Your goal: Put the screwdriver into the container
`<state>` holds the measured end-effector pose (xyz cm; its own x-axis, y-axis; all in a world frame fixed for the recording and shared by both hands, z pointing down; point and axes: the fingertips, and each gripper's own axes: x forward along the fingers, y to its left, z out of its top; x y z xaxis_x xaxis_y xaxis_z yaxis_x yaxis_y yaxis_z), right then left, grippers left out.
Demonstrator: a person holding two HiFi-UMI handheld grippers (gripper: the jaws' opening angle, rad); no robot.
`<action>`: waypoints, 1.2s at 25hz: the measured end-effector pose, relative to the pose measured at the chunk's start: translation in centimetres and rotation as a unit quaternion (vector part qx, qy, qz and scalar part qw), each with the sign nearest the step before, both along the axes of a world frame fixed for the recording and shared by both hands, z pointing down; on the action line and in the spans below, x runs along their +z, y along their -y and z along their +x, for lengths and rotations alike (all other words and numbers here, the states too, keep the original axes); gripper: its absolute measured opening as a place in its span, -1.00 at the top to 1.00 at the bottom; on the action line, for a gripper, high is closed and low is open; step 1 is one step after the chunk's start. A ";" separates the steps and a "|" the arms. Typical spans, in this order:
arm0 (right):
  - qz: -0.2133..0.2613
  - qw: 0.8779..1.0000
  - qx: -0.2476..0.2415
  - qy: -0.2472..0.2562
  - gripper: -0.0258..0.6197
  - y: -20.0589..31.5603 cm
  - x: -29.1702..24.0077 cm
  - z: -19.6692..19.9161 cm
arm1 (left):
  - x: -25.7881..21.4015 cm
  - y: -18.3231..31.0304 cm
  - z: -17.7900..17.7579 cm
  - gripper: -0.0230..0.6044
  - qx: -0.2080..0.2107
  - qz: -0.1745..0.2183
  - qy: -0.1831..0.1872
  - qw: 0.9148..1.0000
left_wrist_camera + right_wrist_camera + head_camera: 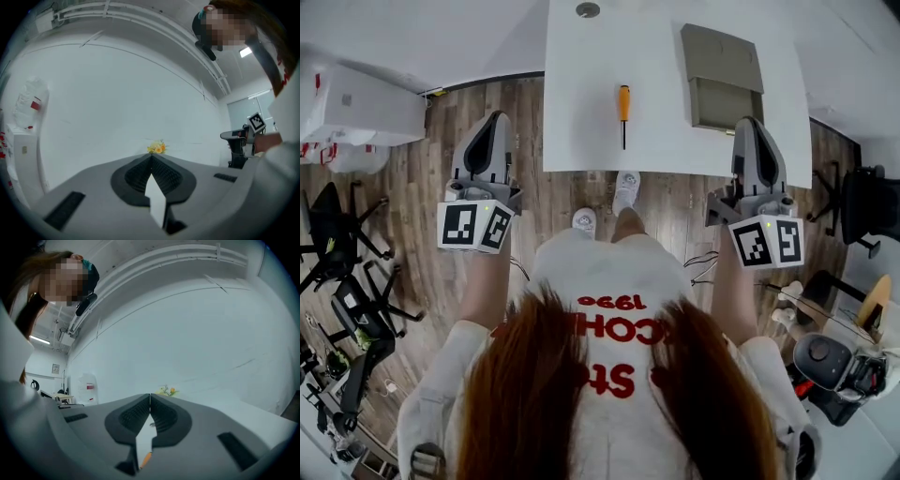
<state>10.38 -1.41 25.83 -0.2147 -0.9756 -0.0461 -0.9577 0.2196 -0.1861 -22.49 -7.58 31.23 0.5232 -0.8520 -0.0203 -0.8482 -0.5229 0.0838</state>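
A screwdriver (623, 105) with an orange handle and a dark shaft lies on the white table (581, 94), its tip toward me. To its right on the table sits an olive-grey container (724, 101) with its lid laid back. My left gripper (497, 115) is held over the floor left of the table, jaws shut and empty. In the head view my right gripper (749, 121) overlaps the table's front edge just below the container, also shut with nothing in it. In the right gripper view a bit of the orange handle (146, 458) shows low between the closed jaws.
A small round grey disc (588, 9) sits at the table's far edge. Black office chairs (337, 244) stand on the wood floor at left, beside a white cabinet (361, 111). Another black chair (867, 202) and gear stand at right. Yellow flowers (157, 148) show by the far wall.
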 end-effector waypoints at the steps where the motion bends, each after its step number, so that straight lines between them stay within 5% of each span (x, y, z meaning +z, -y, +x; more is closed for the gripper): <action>1: 0.002 1.000 -0.004 0.002 0.91 0.8 0.0 0.2 | 0.0 0.4 0.2 0.91 -0.006 0.000 0.001 1.000; 15: -0.005 0.996 -0.090 0.031 0.90 12.8 0.8 6.8 | -0.2 8.4 4.4 0.91 -0.123 0.012 0.002 0.992; 18: -0.022 0.993 -0.105 0.053 0.90 14.2 2.0 6.9 | 0.4 9.0 5.4 0.91 -0.125 -0.001 -0.004 0.992; 22: -0.045 0.989 -0.119 0.072 0.90 15.0 3.5 5.2 | 1.2 9.6 6.6 0.91 -0.111 -0.009 0.033 0.993; 26: -0.076 0.988 -0.119 0.069 0.90 15.0 5.5 3.0 | 2.7 10.5 6.5 0.91 -0.100 -0.035 -0.001 0.994; 30: -0.111 0.986 -0.113 0.060 0.90 15.2 7.8 0.8 | 4.0 11.8 6.2 0.91 -0.087 -0.047 0.009 0.995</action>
